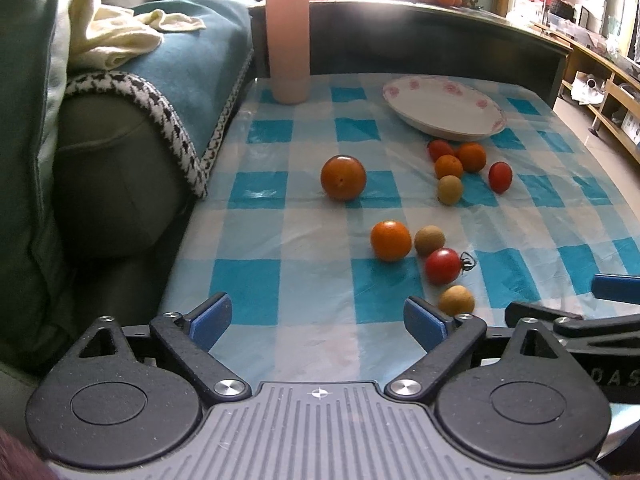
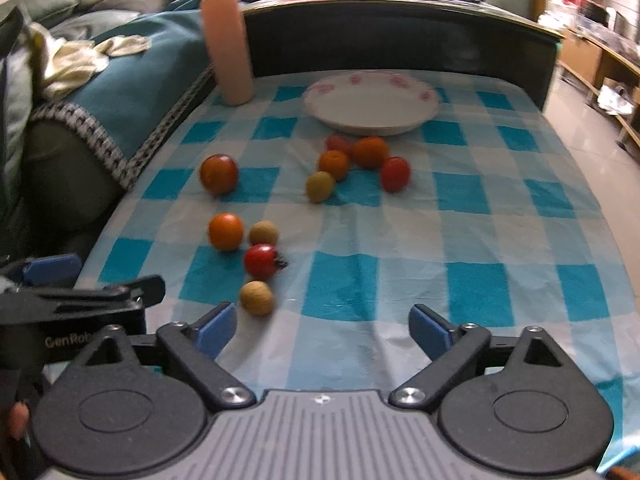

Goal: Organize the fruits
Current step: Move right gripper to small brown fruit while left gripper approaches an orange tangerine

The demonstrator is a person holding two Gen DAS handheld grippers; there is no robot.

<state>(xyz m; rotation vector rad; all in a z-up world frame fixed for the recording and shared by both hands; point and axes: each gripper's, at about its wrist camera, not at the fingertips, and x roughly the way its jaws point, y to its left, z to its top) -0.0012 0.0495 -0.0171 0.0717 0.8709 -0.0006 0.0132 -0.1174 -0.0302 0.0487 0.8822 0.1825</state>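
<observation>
step: start, nothing picked | my left tongs (image 1: 318, 322) apart, empty | my right tongs (image 2: 322, 324) apart, empty | fruits loose on desk (image 2: 500, 240), plate (image 2: 370, 102) empty beyond | nearest: tan fruit (image 2: 257, 298) just ahead-left of right tongs, round, no axis

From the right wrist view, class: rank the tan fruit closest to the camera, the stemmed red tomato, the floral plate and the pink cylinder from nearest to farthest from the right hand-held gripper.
1. Tan fruit, just beyond the left fingertip of the right hand-held gripper.
2. Stemmed red tomato, a little farther, left of centre.
3. Floral plate, far centre.
4. Pink cylinder, far left corner.
</observation>
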